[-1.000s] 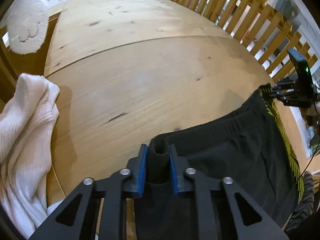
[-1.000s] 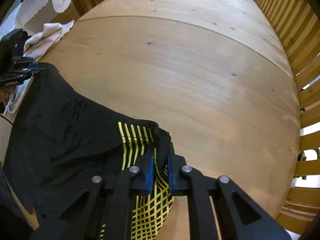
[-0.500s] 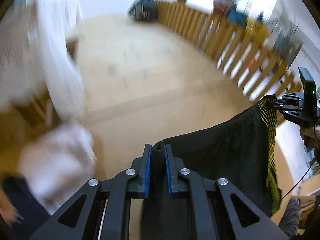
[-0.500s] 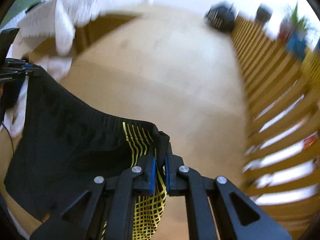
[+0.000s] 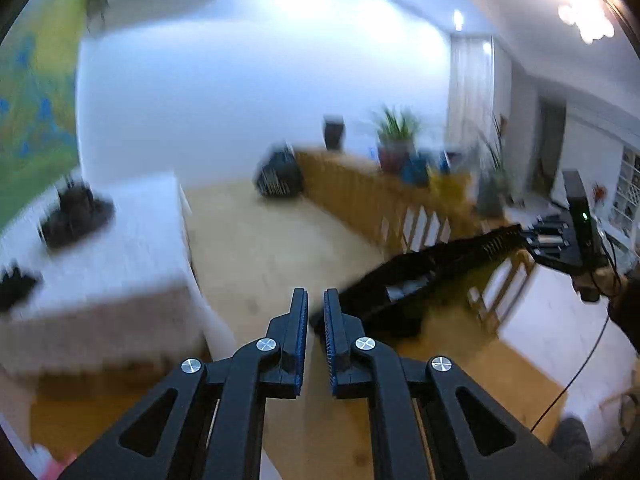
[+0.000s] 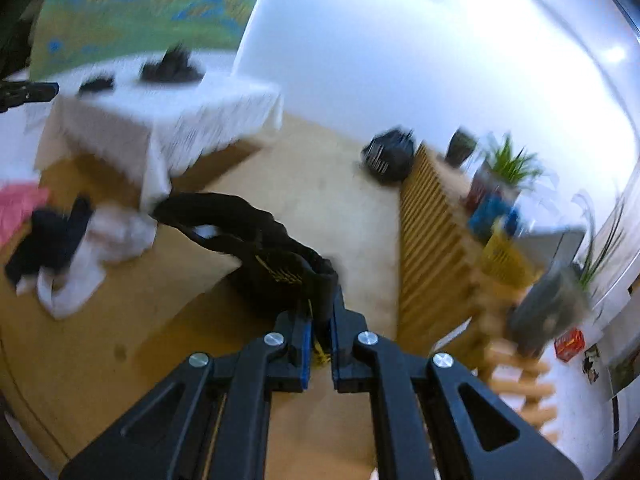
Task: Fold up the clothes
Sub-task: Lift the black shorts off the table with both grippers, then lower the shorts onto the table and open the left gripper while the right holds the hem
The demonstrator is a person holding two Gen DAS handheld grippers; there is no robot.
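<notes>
**Item: black sports shorts, lifted for spreading, one corner loose**

Location: the black shorts with yellow mesh side panel (image 6: 248, 220) hang in the air above the wooden table (image 6: 120, 320), well clear of the heap of white and dark laundry (image 6: 80, 248).

Right gripper (image 6: 320, 304): clenched on the yellow-trimmed end of the waistband.

Left gripper (image 5: 316, 296): its jaws have just been closing. A narrow slit remains between the pads and no cloth shows pinched in it. The shorts' near end lies just behind the tips and has apparently slipped out.

Step in hand: raising and shaking out before laying flat.

Next move, as judged: the left tongs retake the free waistband corner, then both lower together and draw the cloth taut onto the table.
</notes>
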